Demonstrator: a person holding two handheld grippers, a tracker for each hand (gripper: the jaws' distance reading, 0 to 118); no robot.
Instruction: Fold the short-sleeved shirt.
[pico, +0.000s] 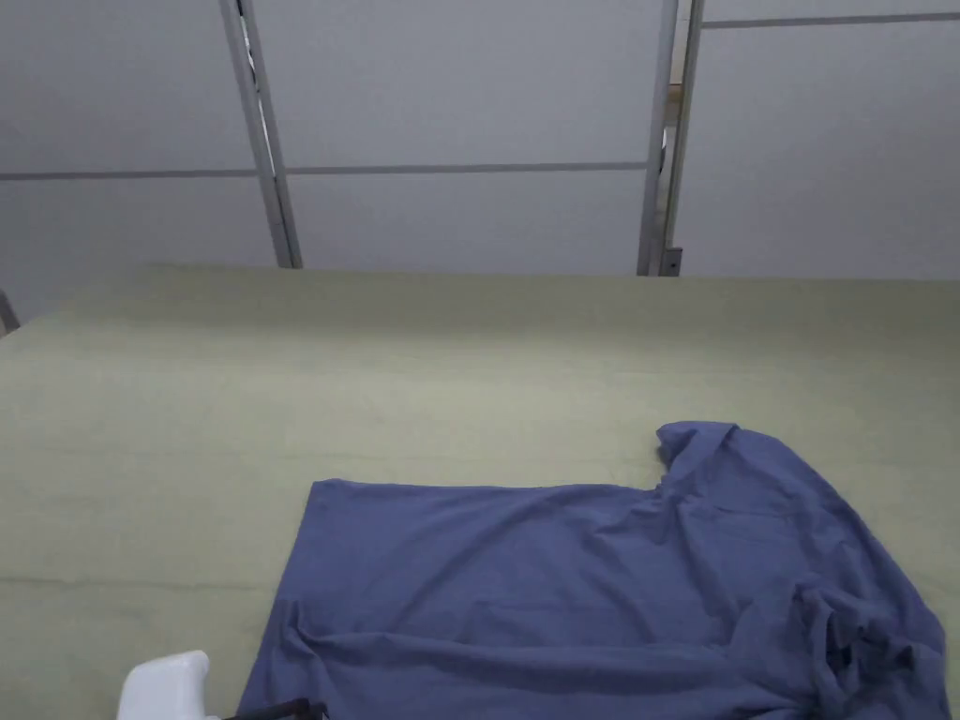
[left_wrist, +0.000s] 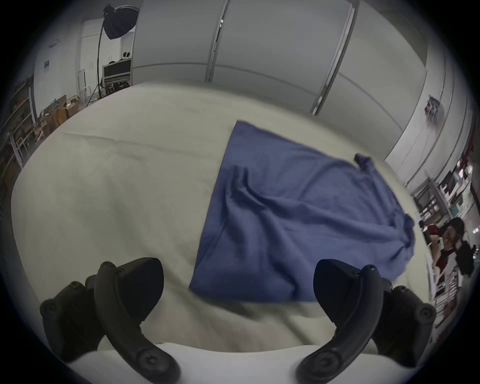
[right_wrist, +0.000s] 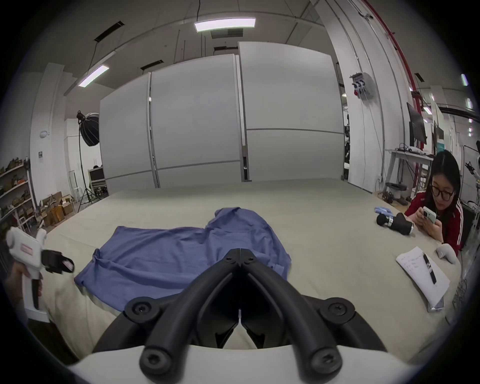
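A blue short-sleeved shirt (pico: 581, 591) lies spread and wrinkled on the pale green table (pico: 375, 375), its collar end bunched toward the right. In the left gripper view the shirt (left_wrist: 298, 220) lies ahead and to the right of my left gripper (left_wrist: 237, 275), whose jaws stand wide apart with nothing between them, near the table's front edge. In the right gripper view my right gripper (right_wrist: 240, 253) hovers just in front of the shirt (right_wrist: 181, 254) with its jaws touching and nothing held. The left gripper (right_wrist: 58, 262) also appears at the left there, held by a hand.
A person sits at the table's right side (right_wrist: 441, 205) with a phone. Near that person lie a black tool (right_wrist: 396, 222) and a sheet of paper (right_wrist: 423, 275). Grey partition panels (pico: 469, 131) stand behind the table. A light stand (right_wrist: 88, 135) and shelves are at the left.
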